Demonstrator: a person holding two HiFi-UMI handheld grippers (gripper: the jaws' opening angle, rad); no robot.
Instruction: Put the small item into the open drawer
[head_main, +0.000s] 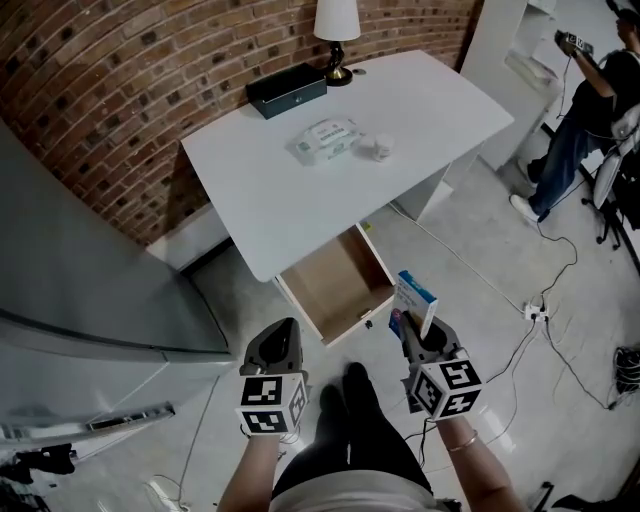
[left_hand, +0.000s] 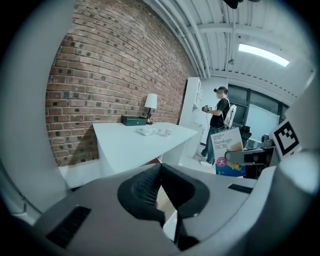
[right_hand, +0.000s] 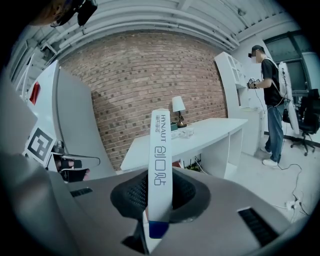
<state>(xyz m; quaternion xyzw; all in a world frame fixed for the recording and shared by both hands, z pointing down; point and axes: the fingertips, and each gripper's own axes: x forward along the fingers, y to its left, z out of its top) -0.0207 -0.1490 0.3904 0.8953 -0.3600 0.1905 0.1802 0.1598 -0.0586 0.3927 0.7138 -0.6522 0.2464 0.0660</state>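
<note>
"Brick wall behind, desk against it, drawer pulled out. Where's the box?"

"Just right of the drawer's front corner, not yet over it. It stands upright in my right gripper, jaws pinching its lower end."

"And the left gripper?"

"Jaws pressed together on nothing, just short of the drawer front."

"How would you place it?"

"I'd carry the box over the drawer's middle, lay it flatter so it clears the side walls, lower it near the bottom, and only then spread the jaws."
</note>
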